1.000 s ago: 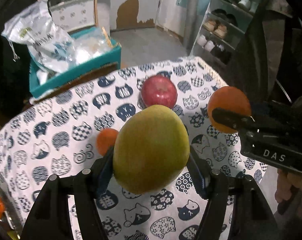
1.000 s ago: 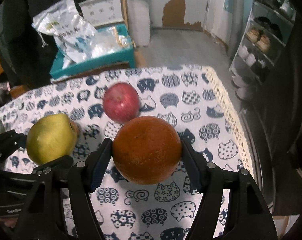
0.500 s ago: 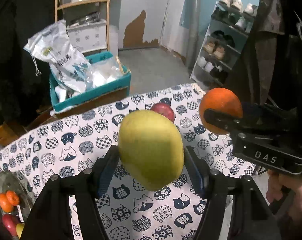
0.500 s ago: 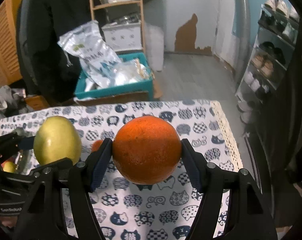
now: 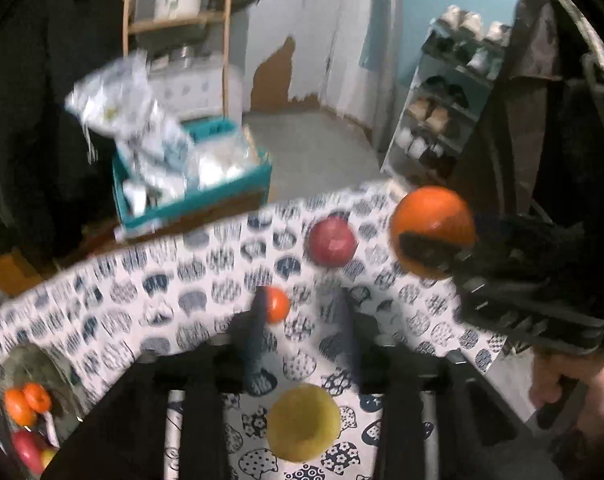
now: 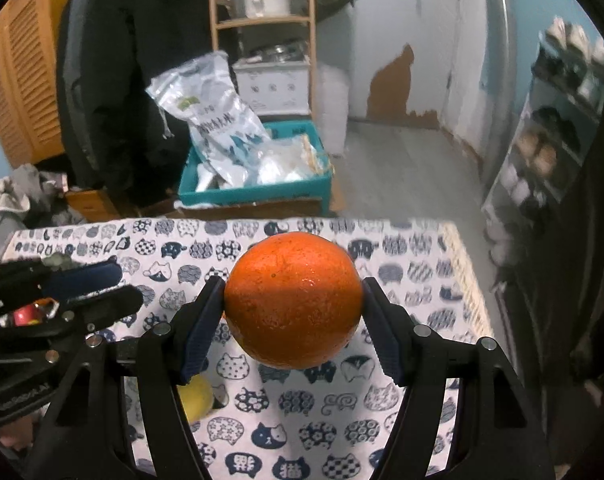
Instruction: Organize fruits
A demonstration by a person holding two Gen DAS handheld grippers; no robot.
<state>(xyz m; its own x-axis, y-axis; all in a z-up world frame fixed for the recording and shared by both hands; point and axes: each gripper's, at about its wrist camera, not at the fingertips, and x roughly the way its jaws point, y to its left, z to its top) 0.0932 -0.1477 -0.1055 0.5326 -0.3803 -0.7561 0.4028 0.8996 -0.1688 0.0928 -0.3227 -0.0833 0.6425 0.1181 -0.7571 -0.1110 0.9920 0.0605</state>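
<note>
Cat-print tablecloth (image 6: pixel 402 264), glossy round orange (image 6: pixel 293 300)

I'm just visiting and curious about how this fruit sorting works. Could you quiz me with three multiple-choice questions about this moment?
1. Where is the yellow-green fruit?
A. Between the left fingers
B. Low down, under the left fingers, free of them
C. In the teal crate

2. What colour is the fruit in the right gripper?
A. Orange
B. Red
C. Green

3. How does the left gripper stand?
A. Shut on the red apple
B. Open, holding nothing
C. Shut on a banana

Answers:
1 B: the yellow-green fruit shows low by the cat-print cloth, clear of the left gripper.
2 A: the right gripper clamps an orange.
3 B: its fingers stand apart with only cloth between them, and the red apple sits farther off.
</note>
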